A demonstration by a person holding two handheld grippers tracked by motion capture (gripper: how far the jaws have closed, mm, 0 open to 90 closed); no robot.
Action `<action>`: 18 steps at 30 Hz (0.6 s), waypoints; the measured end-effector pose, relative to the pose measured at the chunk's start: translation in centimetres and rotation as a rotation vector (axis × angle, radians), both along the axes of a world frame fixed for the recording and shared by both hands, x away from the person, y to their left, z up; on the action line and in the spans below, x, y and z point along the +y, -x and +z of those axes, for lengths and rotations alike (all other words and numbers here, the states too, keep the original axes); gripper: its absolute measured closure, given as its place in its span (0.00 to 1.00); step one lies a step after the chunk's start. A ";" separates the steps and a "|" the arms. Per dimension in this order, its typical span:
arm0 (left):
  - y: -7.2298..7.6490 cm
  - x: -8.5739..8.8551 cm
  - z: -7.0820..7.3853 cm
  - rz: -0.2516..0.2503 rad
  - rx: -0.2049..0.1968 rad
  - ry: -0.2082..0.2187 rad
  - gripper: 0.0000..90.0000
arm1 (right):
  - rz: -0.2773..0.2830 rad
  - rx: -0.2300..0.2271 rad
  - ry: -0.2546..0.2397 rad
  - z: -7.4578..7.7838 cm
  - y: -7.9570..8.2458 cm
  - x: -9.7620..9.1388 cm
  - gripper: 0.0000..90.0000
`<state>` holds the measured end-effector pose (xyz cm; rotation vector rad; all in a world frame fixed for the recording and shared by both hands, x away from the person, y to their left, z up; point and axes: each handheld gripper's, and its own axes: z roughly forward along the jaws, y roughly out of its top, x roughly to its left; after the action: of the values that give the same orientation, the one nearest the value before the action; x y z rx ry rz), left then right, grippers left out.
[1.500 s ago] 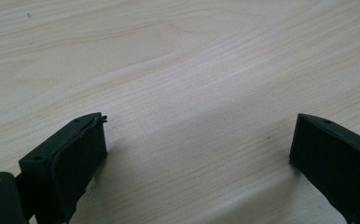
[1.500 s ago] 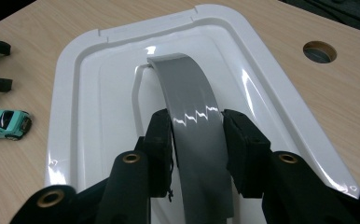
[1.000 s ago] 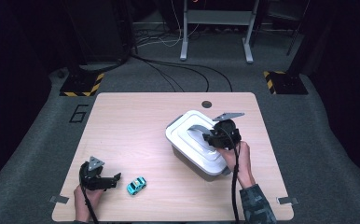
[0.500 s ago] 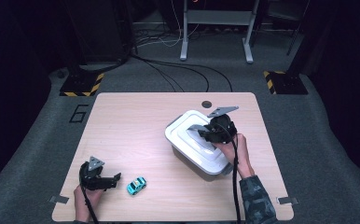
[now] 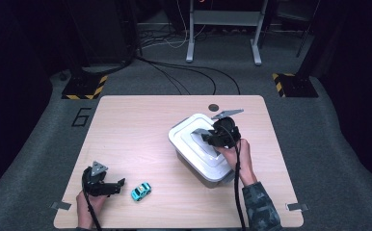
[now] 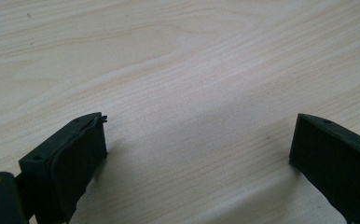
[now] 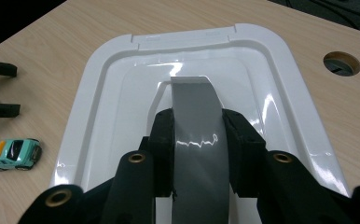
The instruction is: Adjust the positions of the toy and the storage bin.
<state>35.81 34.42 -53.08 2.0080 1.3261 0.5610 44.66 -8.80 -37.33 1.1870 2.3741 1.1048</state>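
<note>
Near edge of the pale wooden desk (image 5: 140, 130): left gripper (image 5: 111, 186) resting low in the person's left hand, jaws spread wide over bare wood grain in the left gripper view, nothing between them; unmoved since a second ago. Just beside it, a small teal toy car (image 5: 141, 191), parked apart from the jaw tips, no readable lettering on it in either the high view or the right gripper view (image 7: 13, 154).

Farther in, toward the right: white lidded box (image 5: 201, 149), set at a slant on the desk. Right gripper (image 5: 209, 136) clamped on the grey handle (image 7: 197, 140) at the middle of the white lid (image 7: 122, 102), jaw pads pressing both sides of the strap in the right gripper view. Gripper shifted slightly up-desk compared with a second earlier, box itself in the same spot.

Beyond the box: a round cable hole (image 5: 214, 107) near the far desk edge. On the grey floor to the left of the desk, a large painted "6" (image 5: 81, 117). Farther back, yellow-and-black hazard-striped bases (image 5: 84, 89) and loose cables.
</note>
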 end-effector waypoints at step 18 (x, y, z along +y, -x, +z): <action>0.0 0.0 0.0 0.001 -0.001 -0.002 0.04 | 0.057 0.019 -0.010 0.0 2.6 3.6 0.74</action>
<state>35.79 34.42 -53.07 2.0086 1.3260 0.5635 42.11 -5.21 -37.33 1.1440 2.4340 1.1288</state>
